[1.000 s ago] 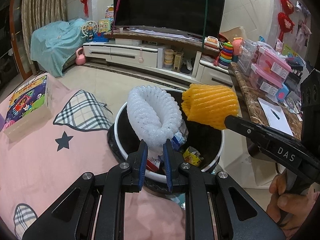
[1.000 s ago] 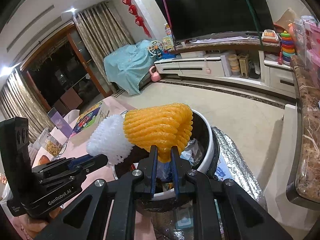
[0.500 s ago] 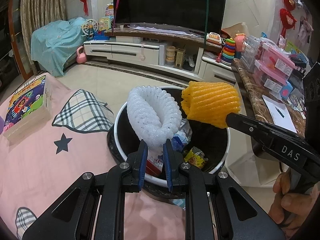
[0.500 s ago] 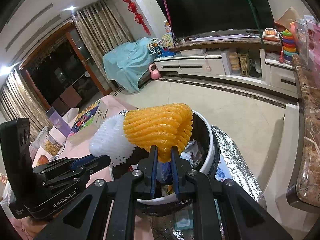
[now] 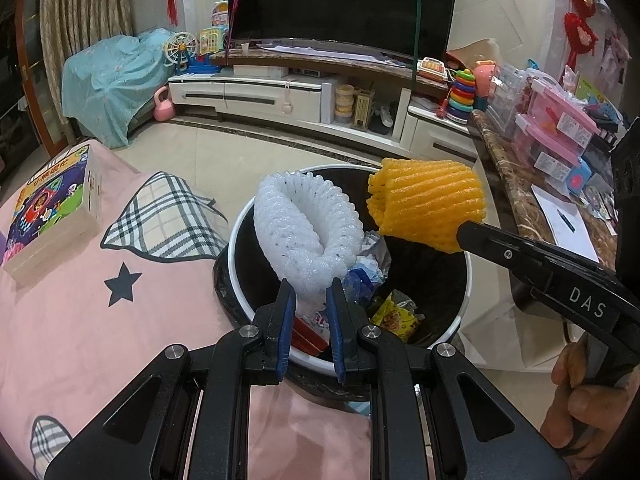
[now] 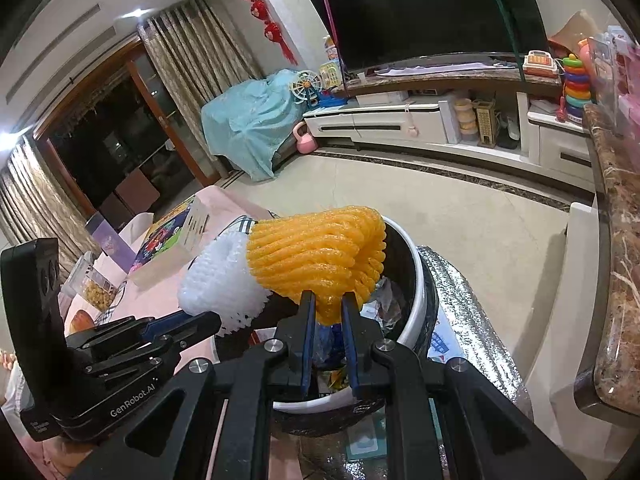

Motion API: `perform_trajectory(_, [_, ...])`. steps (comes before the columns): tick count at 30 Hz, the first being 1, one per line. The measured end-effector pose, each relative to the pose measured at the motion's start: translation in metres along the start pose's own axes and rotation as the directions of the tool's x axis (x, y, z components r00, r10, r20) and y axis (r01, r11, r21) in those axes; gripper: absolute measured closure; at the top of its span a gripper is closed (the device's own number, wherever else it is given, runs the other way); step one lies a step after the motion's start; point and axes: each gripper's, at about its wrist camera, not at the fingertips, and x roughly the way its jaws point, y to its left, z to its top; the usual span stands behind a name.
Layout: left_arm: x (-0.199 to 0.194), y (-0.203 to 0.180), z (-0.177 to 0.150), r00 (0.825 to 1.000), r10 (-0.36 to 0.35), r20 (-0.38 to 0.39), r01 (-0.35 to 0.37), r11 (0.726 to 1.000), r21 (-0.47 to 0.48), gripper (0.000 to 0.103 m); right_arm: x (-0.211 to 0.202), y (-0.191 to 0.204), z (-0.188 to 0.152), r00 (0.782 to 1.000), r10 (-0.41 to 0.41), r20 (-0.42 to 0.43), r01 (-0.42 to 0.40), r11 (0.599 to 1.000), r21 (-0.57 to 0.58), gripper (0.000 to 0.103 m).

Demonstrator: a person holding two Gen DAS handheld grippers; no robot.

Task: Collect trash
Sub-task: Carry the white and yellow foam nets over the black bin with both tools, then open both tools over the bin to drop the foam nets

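Note:
My left gripper [image 5: 311, 288] is shut on a white foam fruit net [image 5: 308, 232], holding it over the white-rimmed trash bin [image 5: 460, 316]. To its right, the right gripper [image 6: 328, 300] is shut on an orange foam fruit net [image 6: 316, 256], also above the bin [image 6: 412, 280]. The orange net [image 5: 426, 204] shows in the left wrist view, pinched by the right gripper's black fingers [image 5: 492, 240]. The white net [image 6: 220, 284] shows in the right wrist view, left of the orange one. Inside the bin lie wrappers [image 5: 396, 314] and crumpled paper.
A pink star-patterned cloth [image 5: 100, 300] covers the surface left of the bin, with a children's book [image 5: 52, 208] on it. A marble counter [image 5: 516, 184] with boxes runs along the right. A silver foil bag [image 6: 468, 312] lies beside the bin. A hand [image 5: 584, 404] grips the right tool.

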Motion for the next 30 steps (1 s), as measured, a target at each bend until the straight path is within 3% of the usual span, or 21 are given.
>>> perform_trajectory(30, [0.012, 0.0, 0.004, 1.0, 0.001, -0.031, -0.001, 1.0, 0.008, 0.087, 0.007, -0.008, 0.001, 1.0, -0.009, -0.025, 0.01, 1.0, 0.018, 0.088])
